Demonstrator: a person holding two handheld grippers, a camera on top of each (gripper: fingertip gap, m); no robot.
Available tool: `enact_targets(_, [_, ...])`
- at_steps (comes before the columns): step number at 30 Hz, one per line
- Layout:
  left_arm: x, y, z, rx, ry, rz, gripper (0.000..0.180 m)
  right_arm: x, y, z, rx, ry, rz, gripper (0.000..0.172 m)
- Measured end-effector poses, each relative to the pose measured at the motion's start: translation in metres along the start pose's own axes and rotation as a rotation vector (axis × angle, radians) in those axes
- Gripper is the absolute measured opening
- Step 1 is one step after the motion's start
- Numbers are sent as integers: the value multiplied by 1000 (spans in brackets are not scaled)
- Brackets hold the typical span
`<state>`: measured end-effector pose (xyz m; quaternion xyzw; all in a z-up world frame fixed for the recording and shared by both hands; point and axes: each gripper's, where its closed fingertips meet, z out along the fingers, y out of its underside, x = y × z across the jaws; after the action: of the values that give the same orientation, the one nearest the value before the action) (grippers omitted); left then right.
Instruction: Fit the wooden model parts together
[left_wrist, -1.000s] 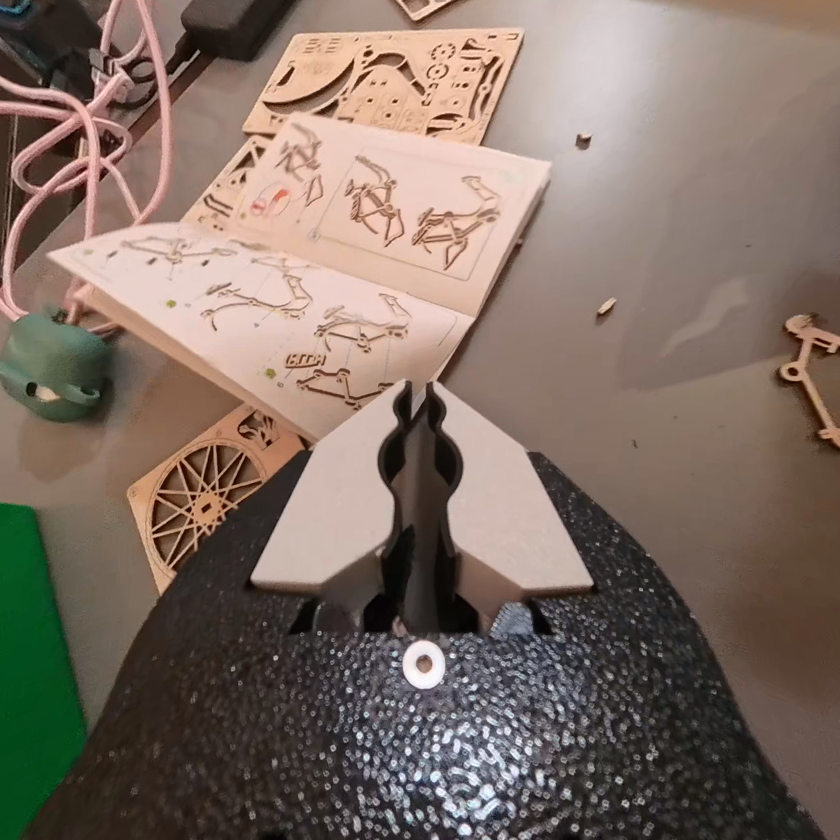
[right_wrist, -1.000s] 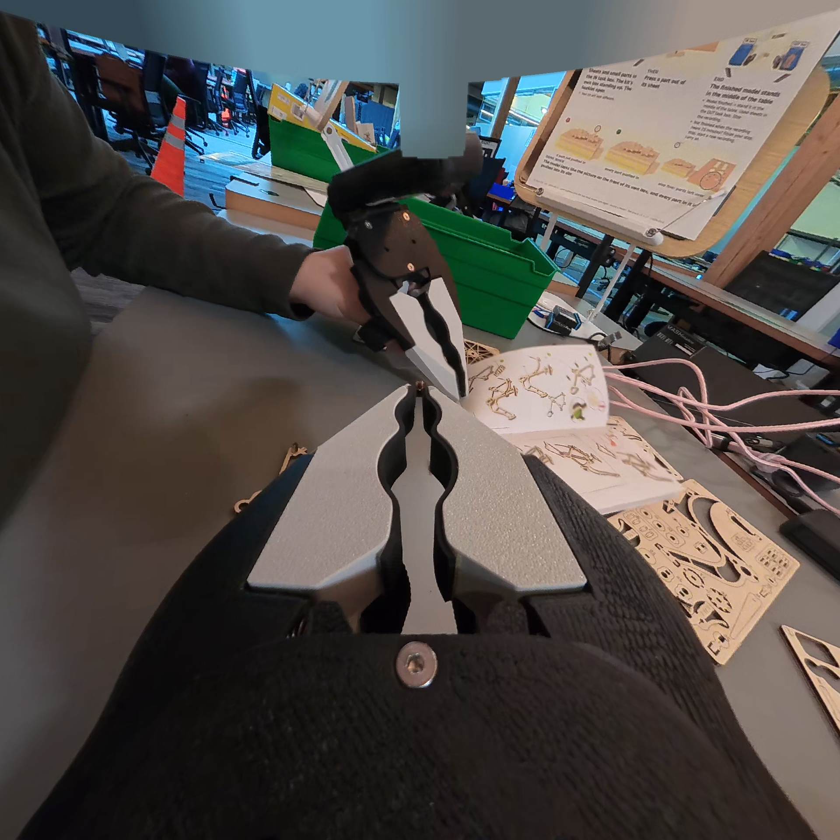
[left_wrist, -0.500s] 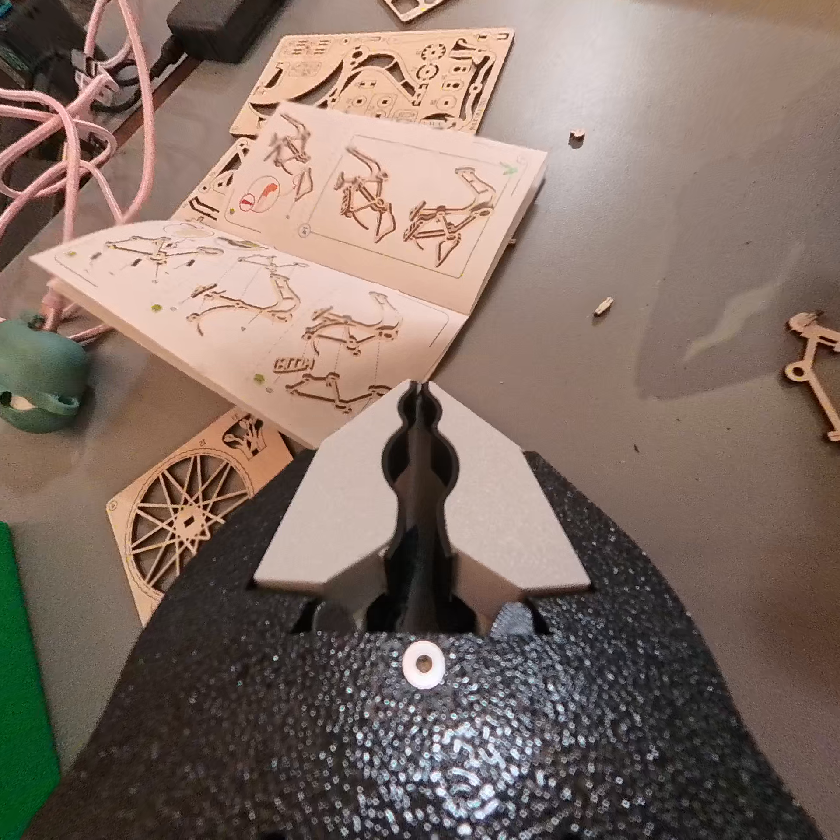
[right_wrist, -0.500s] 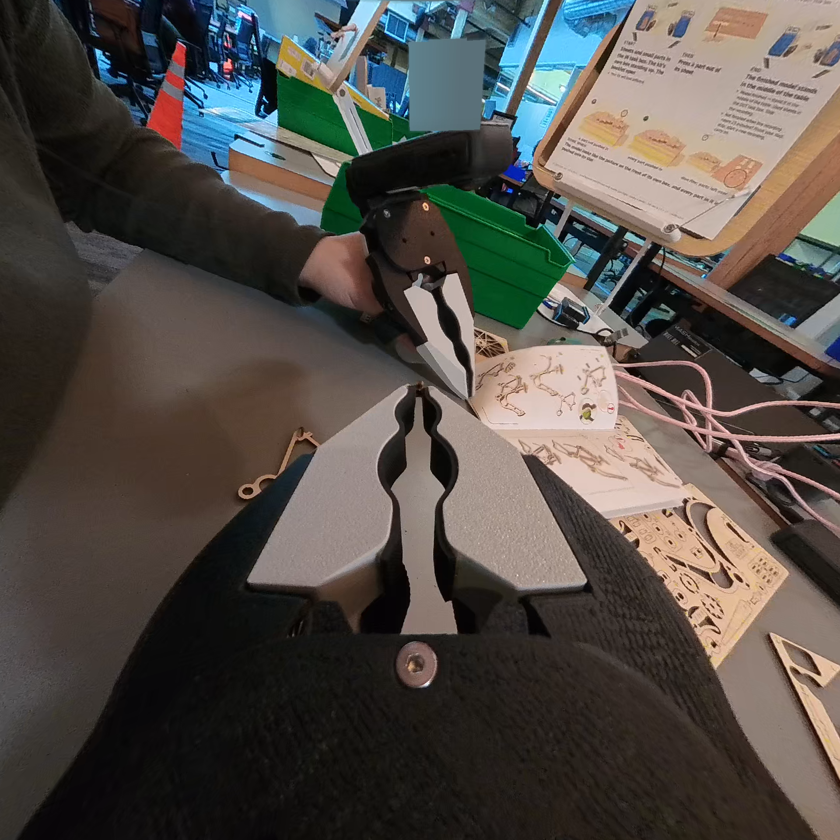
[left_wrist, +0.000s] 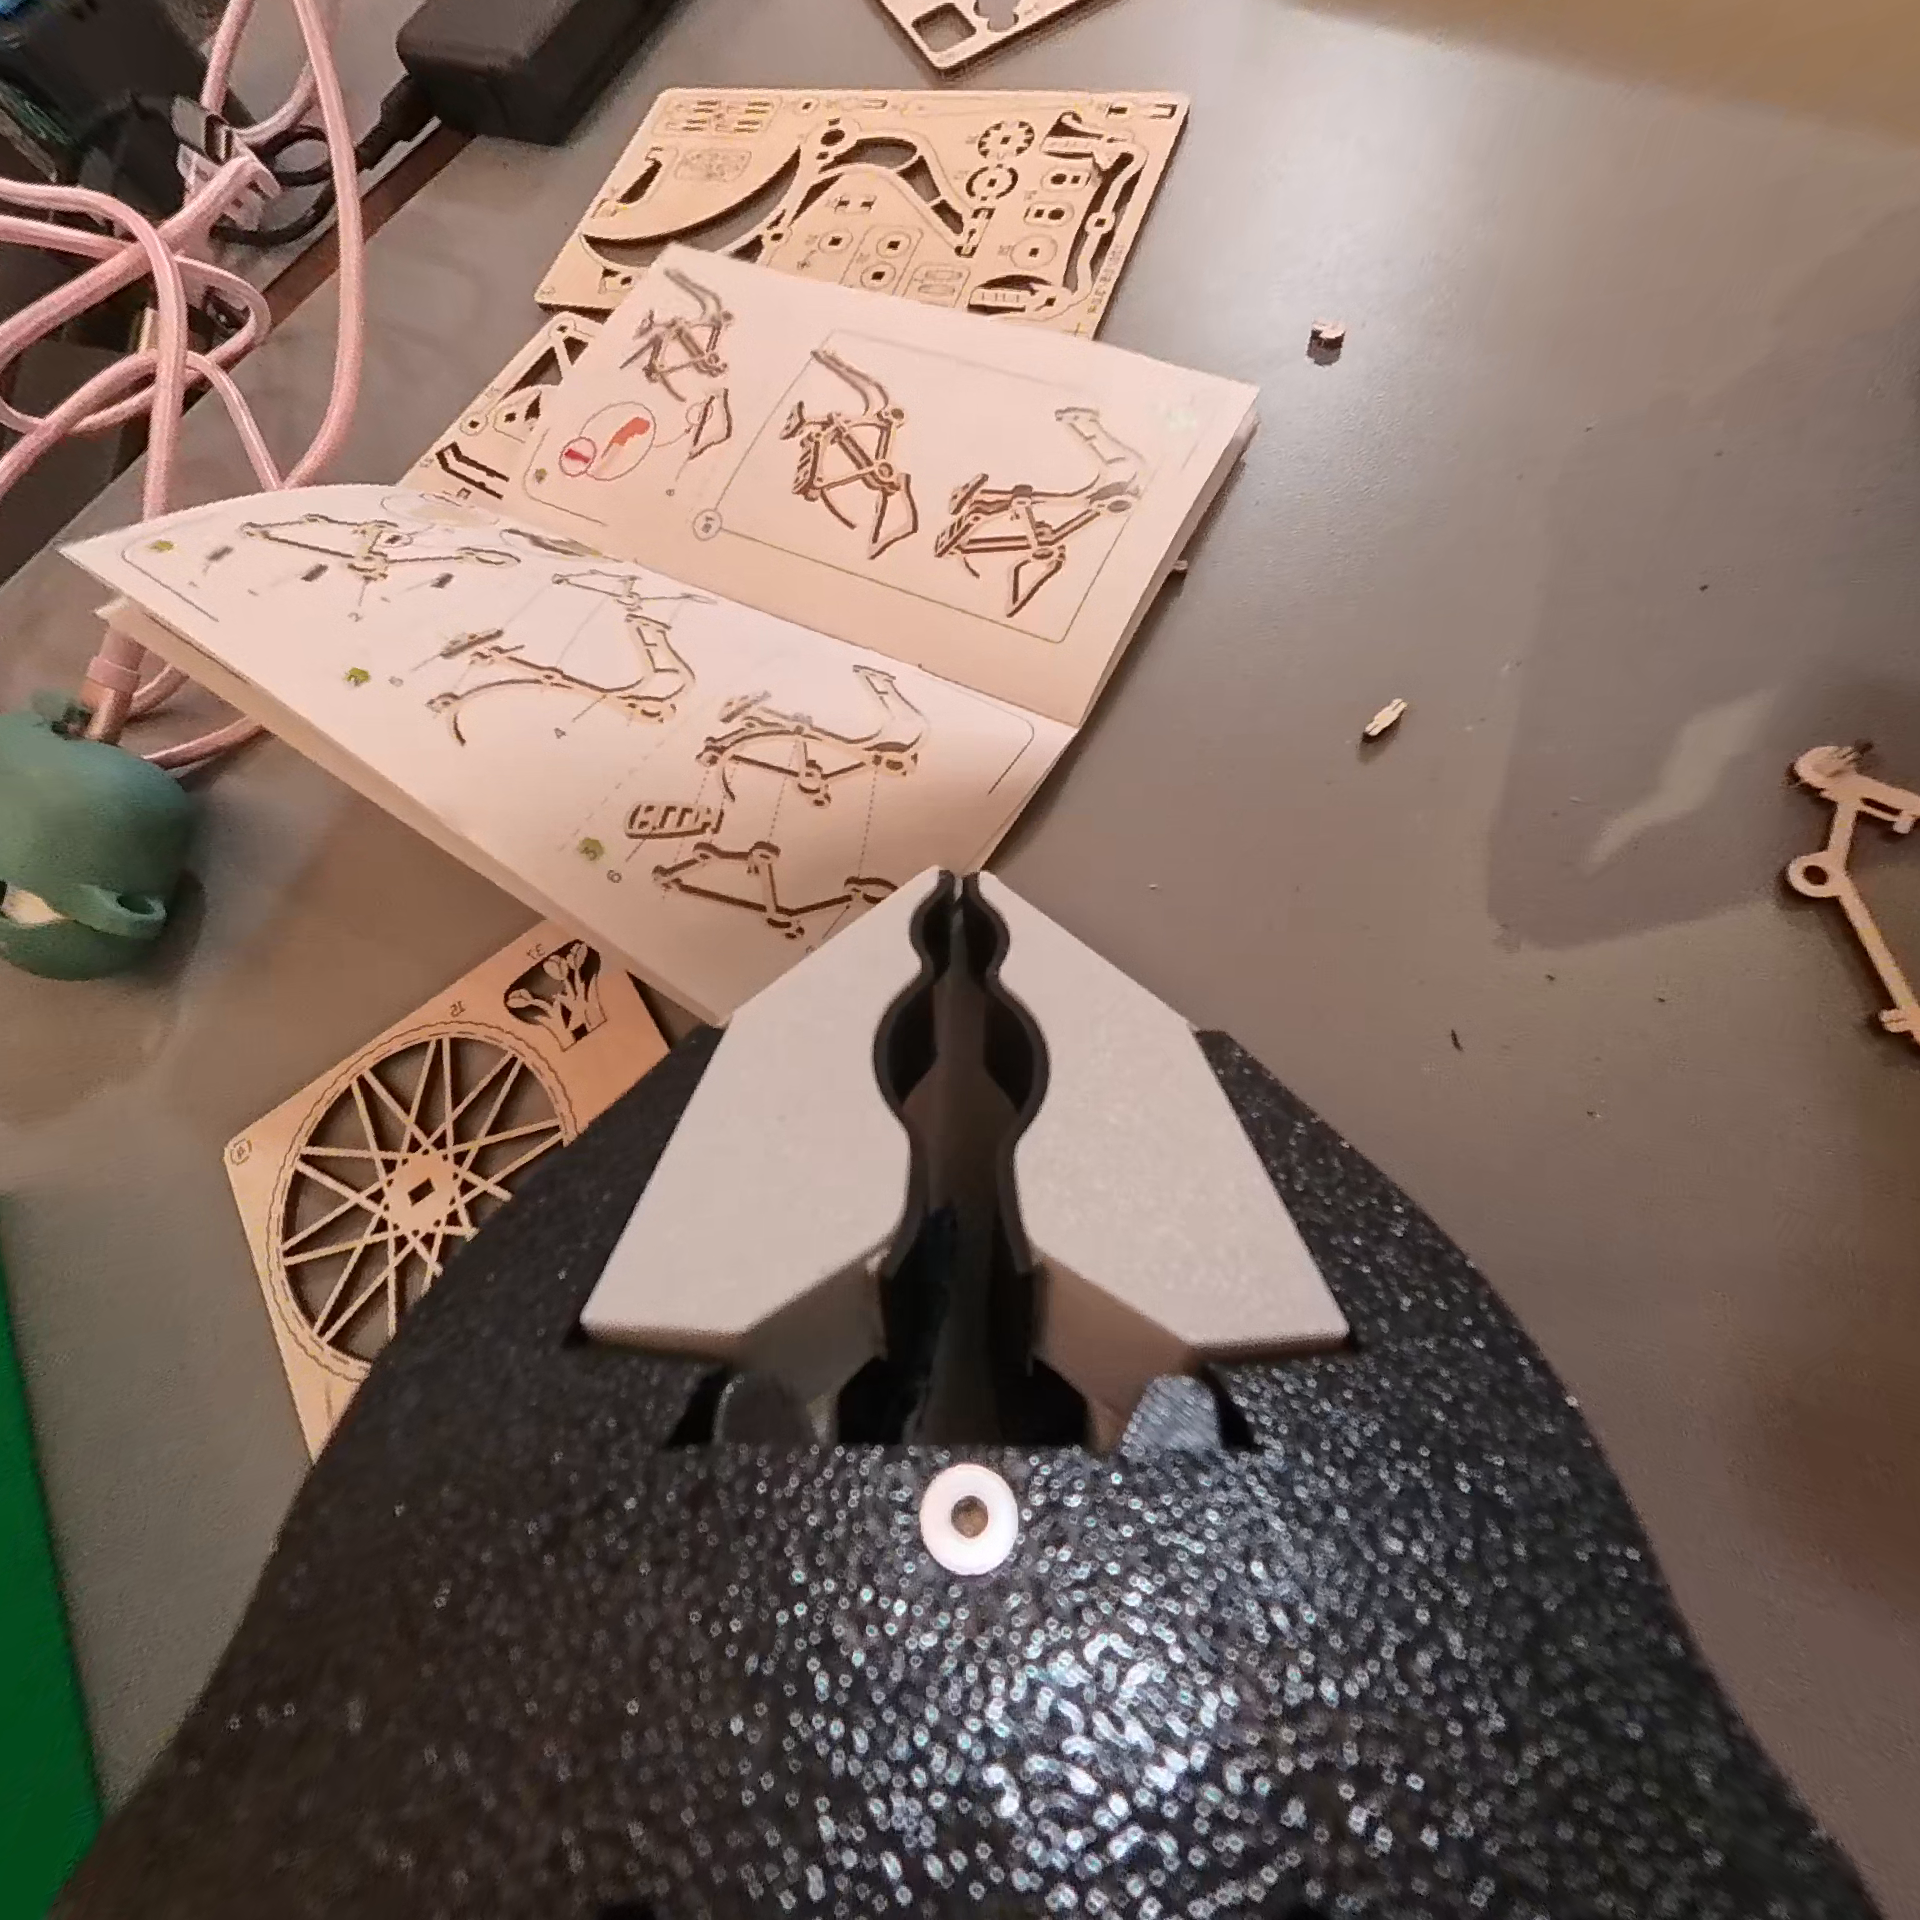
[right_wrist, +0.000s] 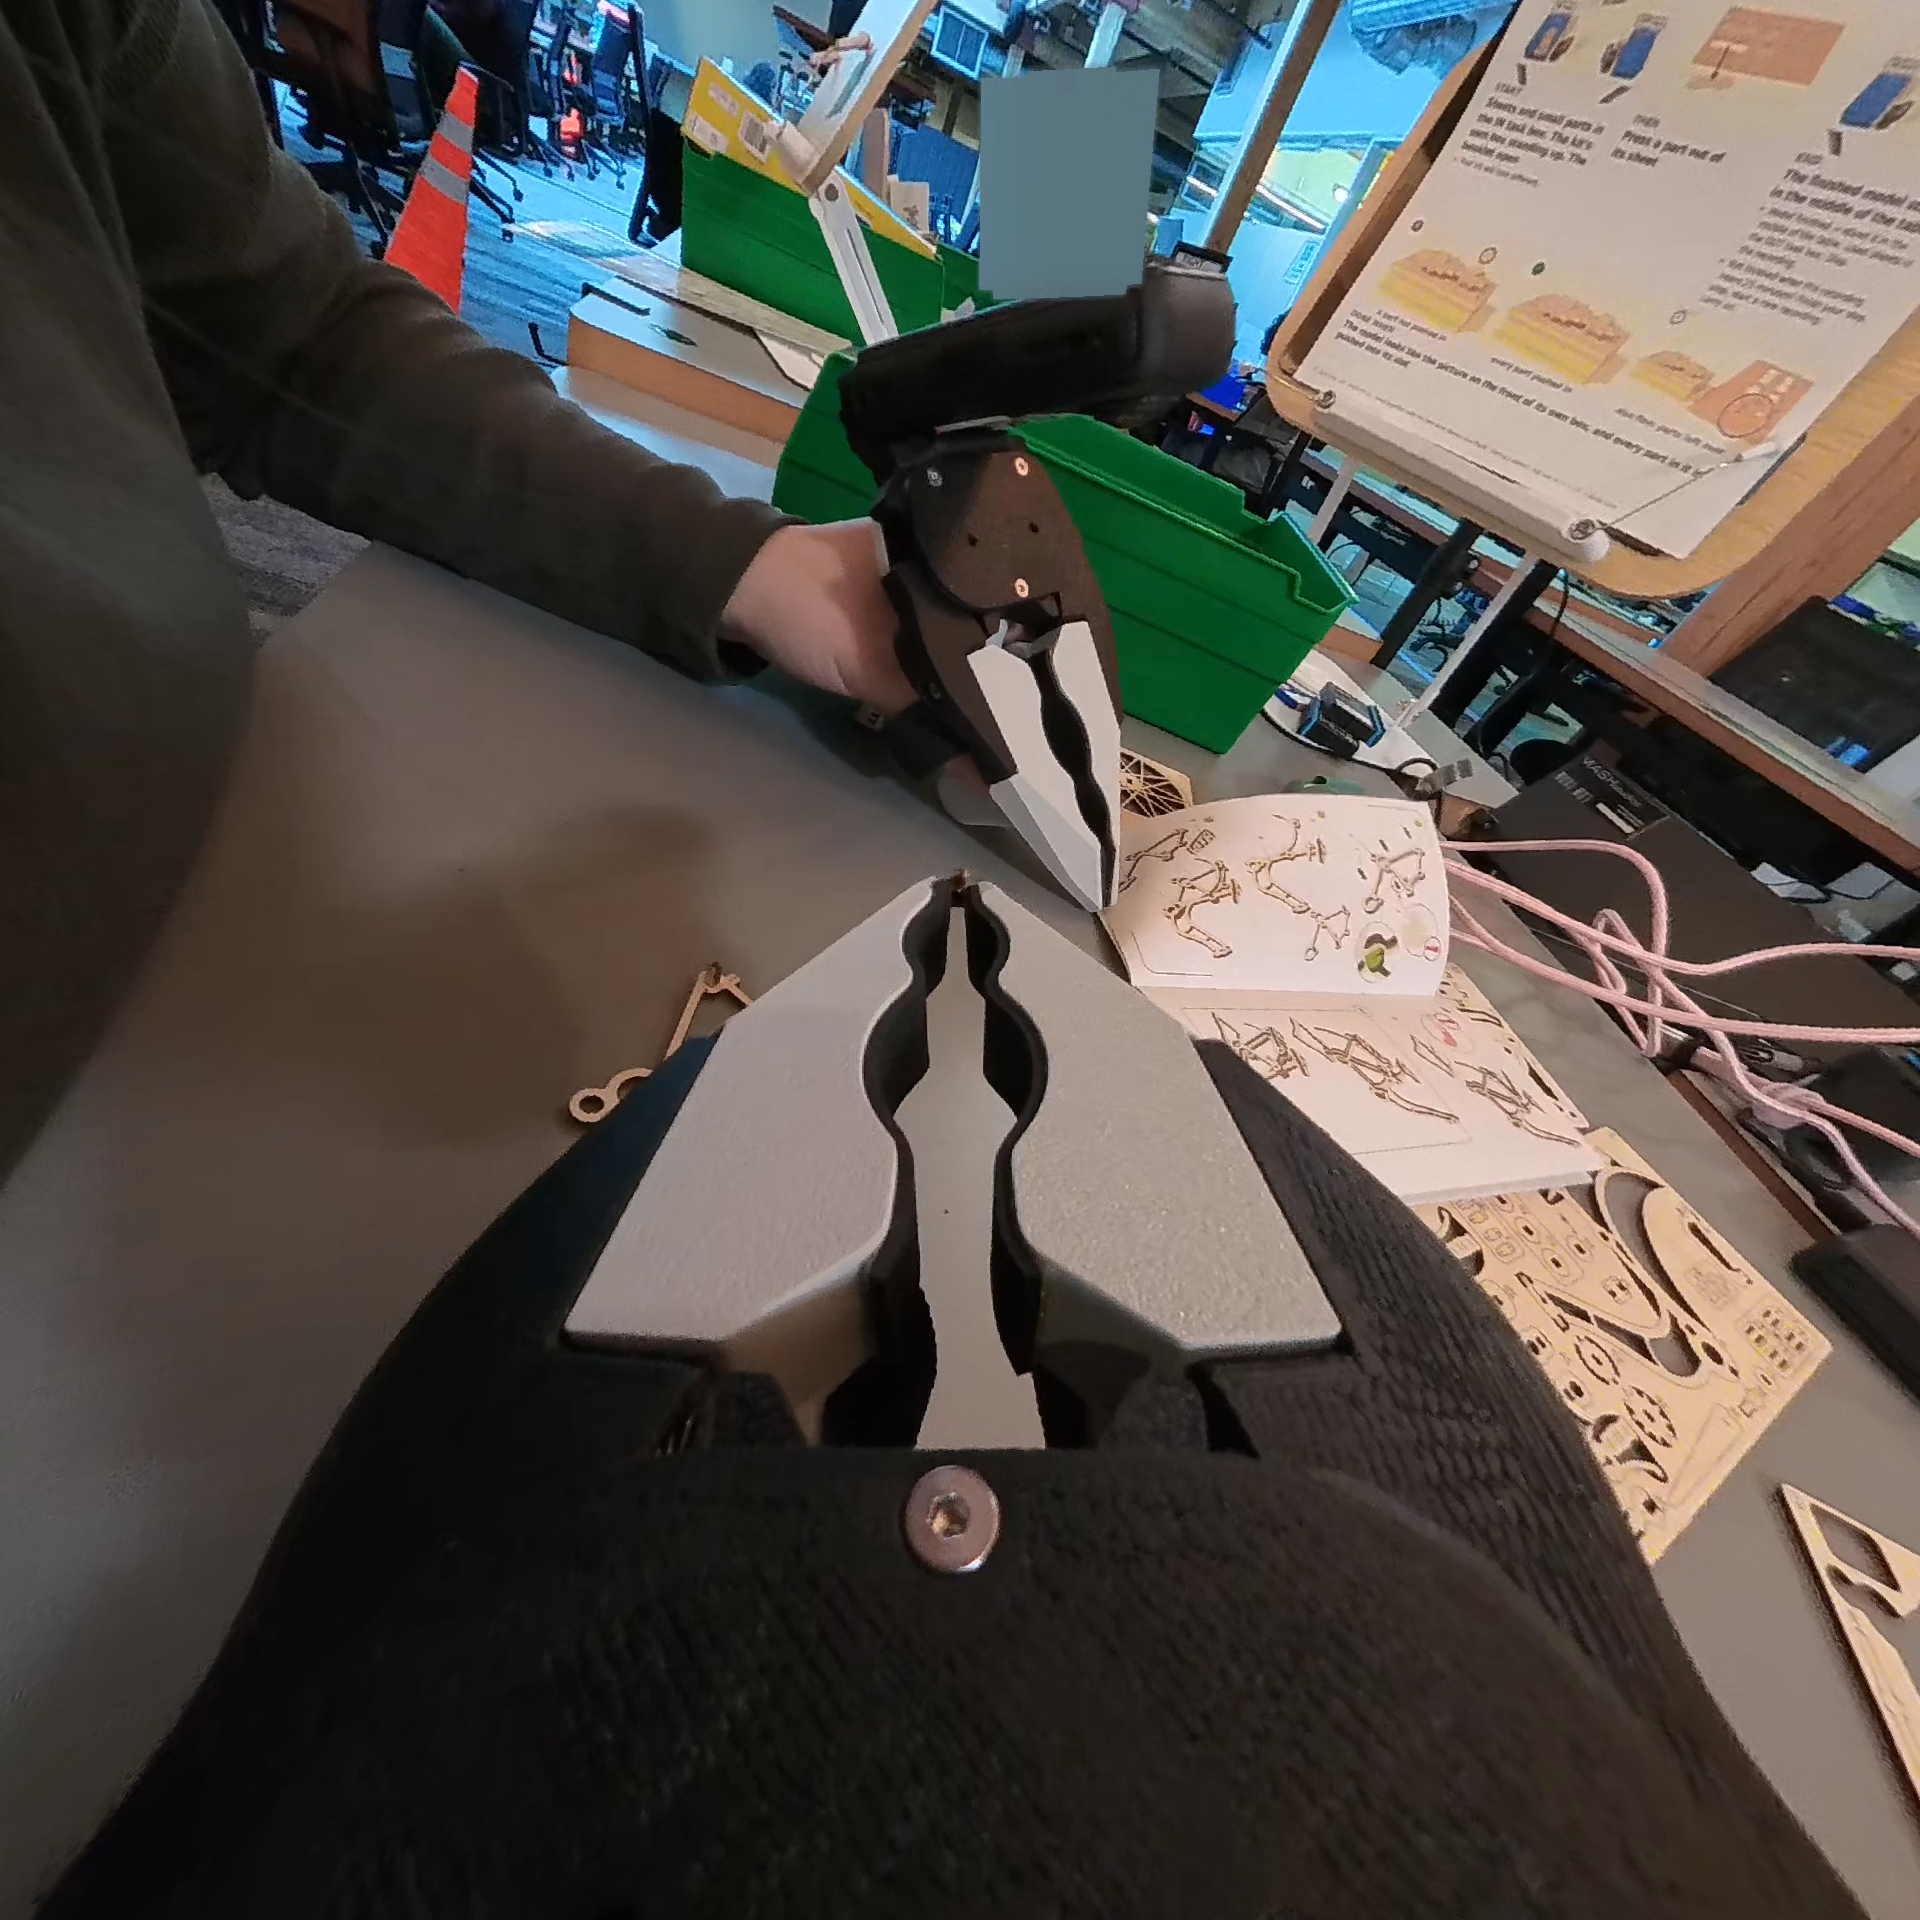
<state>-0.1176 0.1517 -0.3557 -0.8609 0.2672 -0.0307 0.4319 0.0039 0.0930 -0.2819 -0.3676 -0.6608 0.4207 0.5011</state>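
Right wrist view: the right gripper (right_wrist: 958, 891) has its tips closed on a tiny brown wooden piece (right_wrist: 959, 882), only a sliver of which shows past the pads. Judgement: this is a small connector of the kit, pinched at the very tip so that its free end can be pushed into a mating hole.

The likely mating part, a slim wooden frame piece (right_wrist: 665, 1039) with ringed ends, lies flat on the grey table (right_wrist: 468, 831) just to the gripper's left. The same piece shows at the right edge of the left wrist view (left_wrist: 1860, 873). Nothing is joined to it yet as far as can be seen.

The left gripper (left_wrist: 958, 883) hangs over the lower corner of the open instruction booklet (left_wrist: 727, 582), fingertips closed together with nothing visible between them. From the right wrist view its tips (right_wrist: 1101, 894) point down at the booklet's edge; probably parked there, or steadying the page for reference.

Further out: a wheel sheet (left_wrist: 416, 1174) beside the booklet, a larger laser-cut parts sheet (left_wrist: 883, 208) behind it, two loose wood chips (left_wrist: 1384, 719) (left_wrist: 1325, 341) on the table. Pink cables (left_wrist: 156, 260) and a green bin (right_wrist: 1143, 561) lie at the far margins.

Risk noted: the held piece is small and could twist in the pinch.
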Motion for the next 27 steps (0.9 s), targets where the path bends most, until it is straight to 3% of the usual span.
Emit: enact_targets(27, [1,0,1,3,6,15,0,-2,1,2,-13,-7,-14,1])
